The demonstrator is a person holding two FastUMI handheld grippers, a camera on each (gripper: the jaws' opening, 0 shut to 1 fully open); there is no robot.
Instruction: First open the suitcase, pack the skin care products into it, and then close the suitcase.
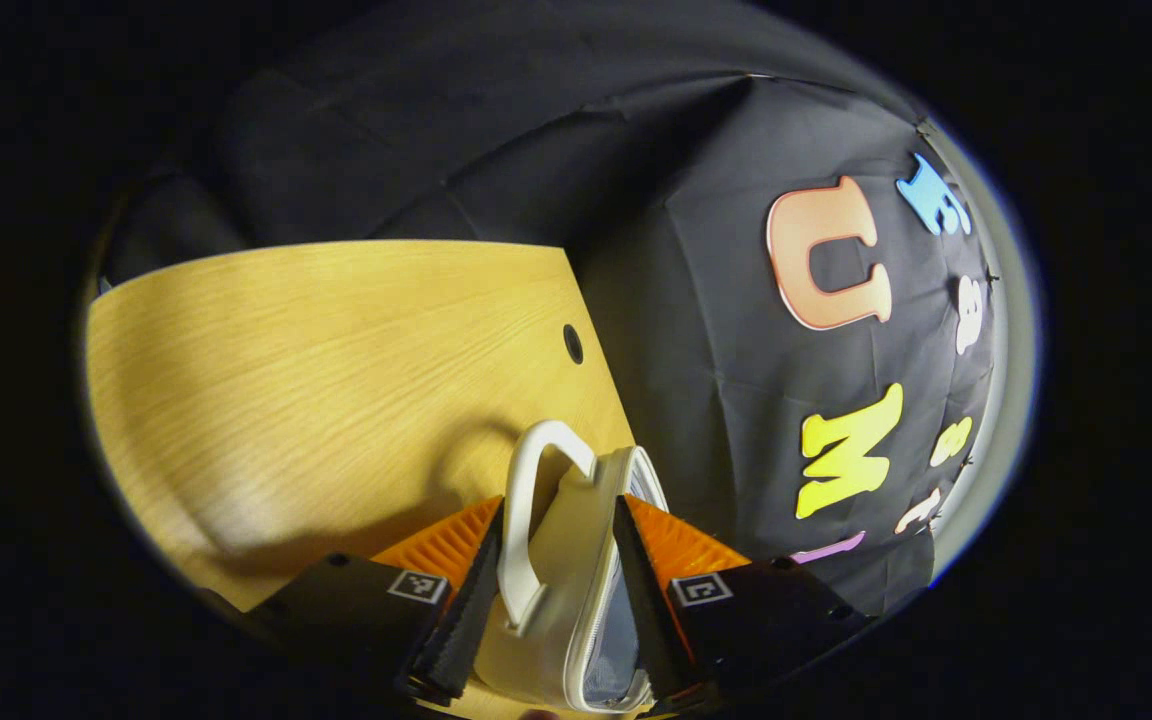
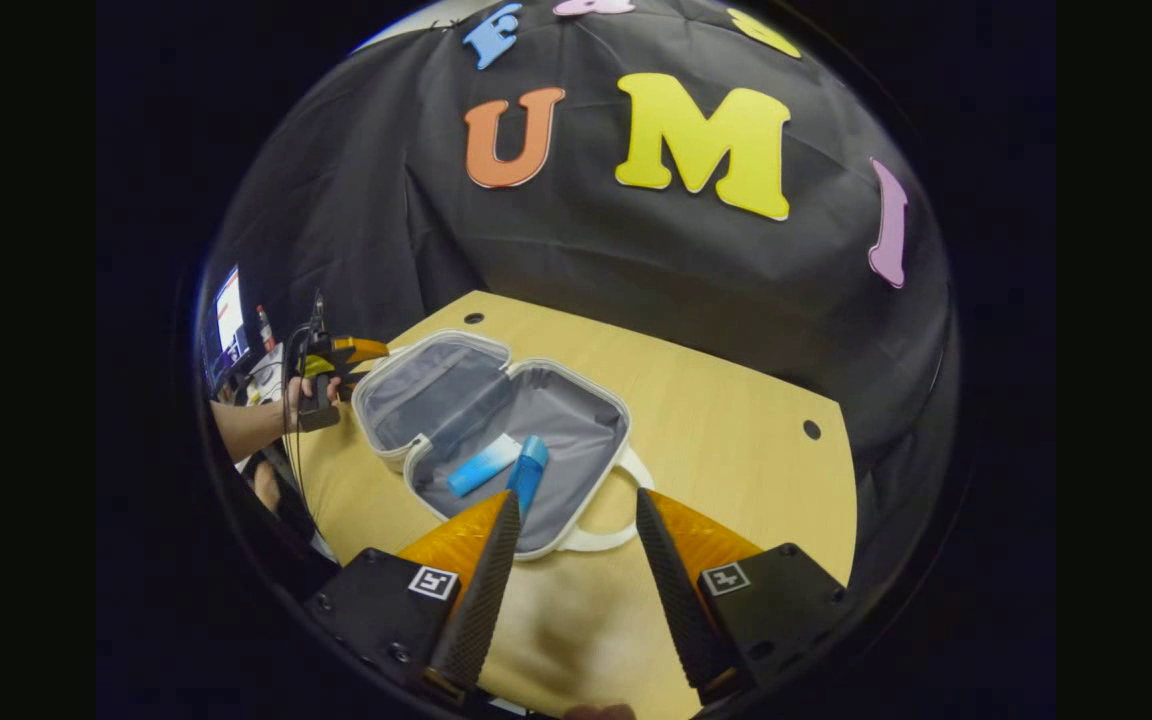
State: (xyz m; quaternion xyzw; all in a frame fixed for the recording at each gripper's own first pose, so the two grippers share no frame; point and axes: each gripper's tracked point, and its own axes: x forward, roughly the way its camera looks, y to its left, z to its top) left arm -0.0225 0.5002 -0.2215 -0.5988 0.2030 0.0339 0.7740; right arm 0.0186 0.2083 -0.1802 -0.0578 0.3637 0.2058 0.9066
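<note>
Suitcase (image 2: 492, 440) lies open on the table (image 2: 736, 440), two blue skin care products (image 2: 501, 468) inside. Left gripper (image 1: 556, 570), held in a hand (image 2: 298, 398) at the lid's edge, jaws clamped on the lid rim. Right gripper (image 2: 569, 560) hovers above the handle (image 2: 608, 535), jaws wide, empty.

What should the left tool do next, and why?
Probably swing the lid over onto the base to start closing. The left tool seems clamped on the lid's rim, the blue tube and blue bottle already lie in the base, and the right tool hangs open and empty in front.
</note>
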